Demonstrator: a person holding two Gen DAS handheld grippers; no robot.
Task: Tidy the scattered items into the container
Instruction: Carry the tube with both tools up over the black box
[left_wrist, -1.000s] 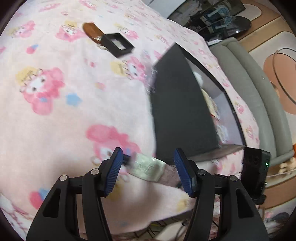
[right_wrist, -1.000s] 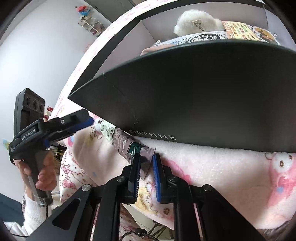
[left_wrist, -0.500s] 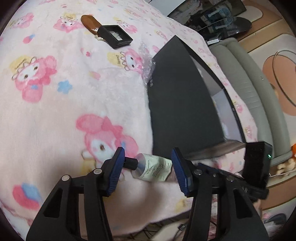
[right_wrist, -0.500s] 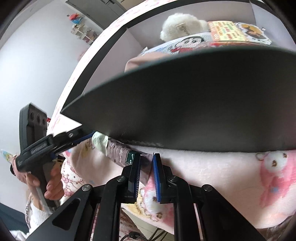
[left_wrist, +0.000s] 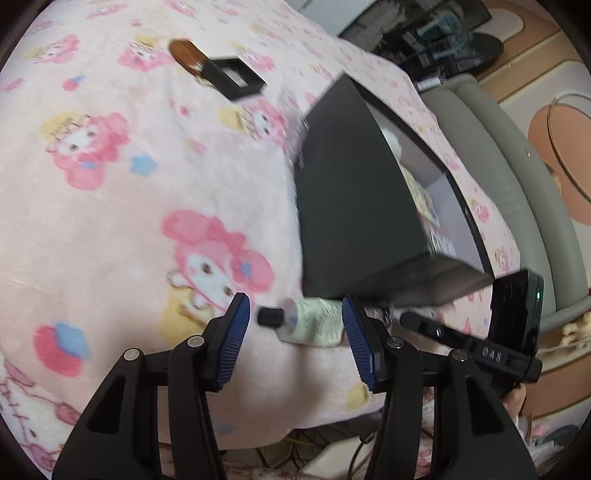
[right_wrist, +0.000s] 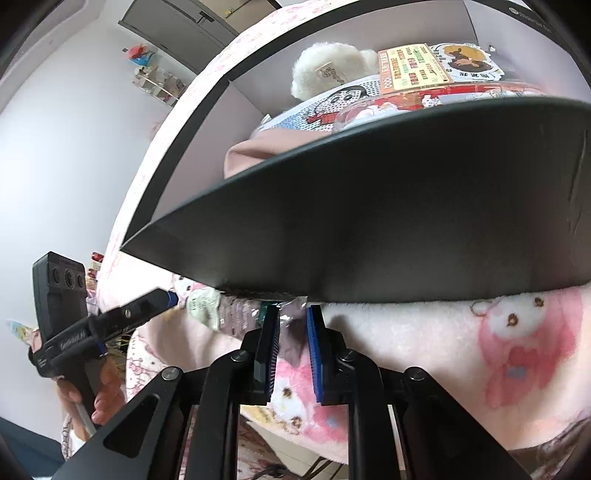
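Observation:
A pale cream tube (left_wrist: 314, 323) with a black cap lies on the pink blanket against the black box (left_wrist: 354, 206). My left gripper (left_wrist: 295, 339) is open, its blue pads on either side of the tube's cap end, not touching. My right gripper (right_wrist: 290, 347) is shut on the tube's flat crimped end (right_wrist: 288, 317); the tube (right_wrist: 221, 314) runs left under the box wall (right_wrist: 369, 229). The box holds a white plush (right_wrist: 325, 74), printed packets and cloth. A small black case (left_wrist: 232, 77) with a brown item lies far on the blanket.
The pink cartoon-print blanket (left_wrist: 110, 184) covers the surface; its front edge drops off just below both grippers. A grey sofa (left_wrist: 517, 166) stands right of the box. The left gripper's body and the hand on it (right_wrist: 74, 332) show at left in the right wrist view.
My left gripper has opened wider and drawn back a little from the tube. My right gripper has risen slightly with the tube's end, so more of the box's inside shows.

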